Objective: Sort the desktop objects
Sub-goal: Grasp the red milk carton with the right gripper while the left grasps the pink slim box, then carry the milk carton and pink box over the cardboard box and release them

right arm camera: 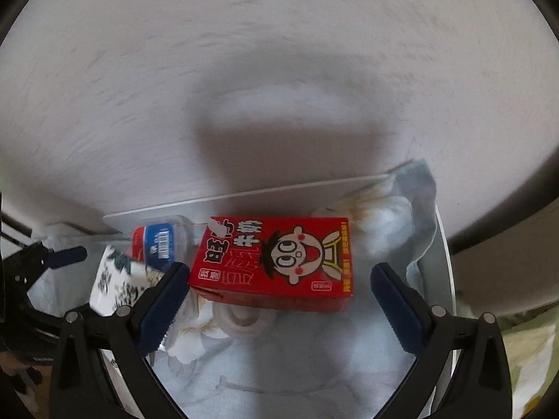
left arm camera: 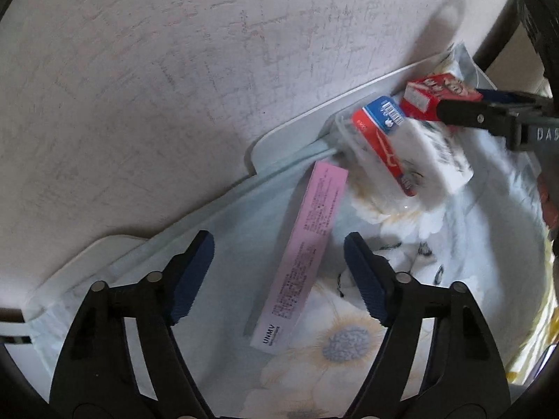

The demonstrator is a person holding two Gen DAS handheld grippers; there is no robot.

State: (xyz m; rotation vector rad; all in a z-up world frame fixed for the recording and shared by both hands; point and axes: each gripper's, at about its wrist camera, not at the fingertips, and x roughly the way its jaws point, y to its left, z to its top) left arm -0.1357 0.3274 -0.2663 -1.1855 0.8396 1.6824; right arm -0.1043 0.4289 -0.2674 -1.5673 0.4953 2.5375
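Observation:
My left gripper [left arm camera: 279, 279] is open and empty, its jaws to either side of a long pink box [left arm camera: 300, 258] lying in a white tray [left arm camera: 265, 146] lined with floral cloth [left arm camera: 454, 230]. A plastic bottle with a red and blue label [left arm camera: 380, 139], a white tissue pack [left arm camera: 440, 153] and a red milk carton [left arm camera: 436, 94] lie at the tray's far end. My right gripper [right arm camera: 279, 300] is open; the red carton [right arm camera: 276, 262] lies between and just beyond its fingertips, apart from the pads. The bottle [right arm camera: 159, 244] and tissue pack [right arm camera: 115, 282] lie left of it.
The tray sits against a pale textured wall [left arm camera: 174, 70]. A round white object [right arm camera: 241, 321] lies under the carton. The left gripper [right arm camera: 52, 258] shows at the far left of the right wrist view. The tray's right rim [right arm camera: 449, 262] runs beside the right finger.

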